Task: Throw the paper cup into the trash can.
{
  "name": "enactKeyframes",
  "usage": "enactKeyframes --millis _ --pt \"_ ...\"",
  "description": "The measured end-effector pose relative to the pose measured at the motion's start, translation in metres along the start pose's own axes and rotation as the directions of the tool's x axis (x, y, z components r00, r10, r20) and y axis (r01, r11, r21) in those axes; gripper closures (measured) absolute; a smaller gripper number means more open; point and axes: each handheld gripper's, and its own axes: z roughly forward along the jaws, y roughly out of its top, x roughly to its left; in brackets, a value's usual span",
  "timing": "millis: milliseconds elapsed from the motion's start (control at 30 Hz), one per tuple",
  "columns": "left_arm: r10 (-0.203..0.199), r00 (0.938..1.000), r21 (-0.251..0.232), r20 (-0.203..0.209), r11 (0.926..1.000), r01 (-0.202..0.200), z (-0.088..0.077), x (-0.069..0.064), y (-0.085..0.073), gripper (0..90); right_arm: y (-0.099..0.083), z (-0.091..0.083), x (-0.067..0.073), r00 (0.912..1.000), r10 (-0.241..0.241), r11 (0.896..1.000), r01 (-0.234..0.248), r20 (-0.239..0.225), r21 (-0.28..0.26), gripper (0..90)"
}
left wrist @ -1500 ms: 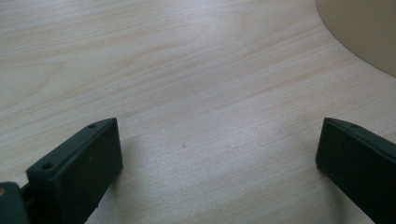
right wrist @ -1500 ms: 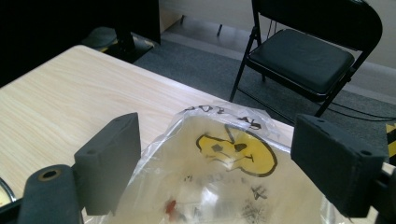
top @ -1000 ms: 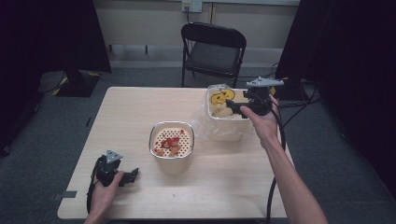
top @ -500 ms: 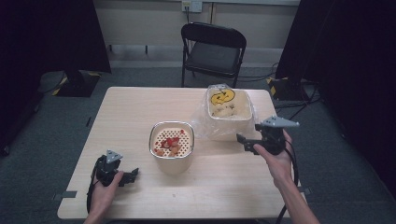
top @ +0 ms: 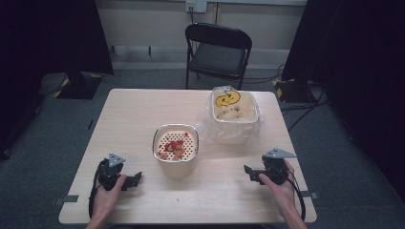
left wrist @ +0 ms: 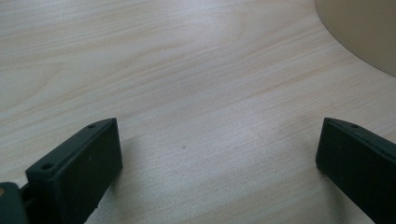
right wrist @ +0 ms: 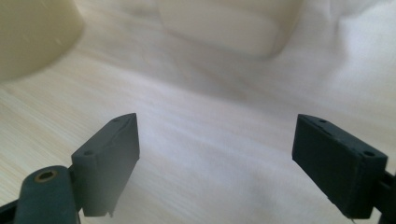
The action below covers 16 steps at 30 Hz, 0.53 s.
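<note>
A cream container (top: 175, 143) with a perforated insert holds red and orange pieces at the table's middle. Behind it to the right, a white tub (top: 235, 113) lined with a clear plastic bag (top: 210, 129) holds pale pieces and a yellow pumpkin-face item (top: 226, 99). My left gripper (top: 135, 180) rests open on the table near the front left, with bare wood between its jaws (left wrist: 215, 163). My right gripper (top: 249, 172) sits low at the front right, pointing left. Its jaws have just been opening and stand open with nothing between them (right wrist: 219, 158).
The wooden table (top: 143, 109) has bare wood around both containers. A black folding chair (top: 218, 50) stands behind its far edge. Black curtains hang at both sides, and cables lie on the floor at the right.
My right gripper came down from over the white tub to the table's front right. The left gripper stayed where it was.
</note>
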Motion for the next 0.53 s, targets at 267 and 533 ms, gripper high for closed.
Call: enactKeyframes --millis 267,533 --pt "-0.001 1.0 0.0 0.001 1.0 0.001 0.0 0.0 0.0 0.0 -0.02 0.021 0.0 0.9973 -0.029 0.996 0.023 0.067 0.08 13.4" --pt "0.0 1.0 0.0 0.0 1.0 0.0 0.0 0.0 0.0 0.0 -0.025 0.021 -0.001 0.9974 -0.03 0.999 0.028 0.065 0.042 12.1"
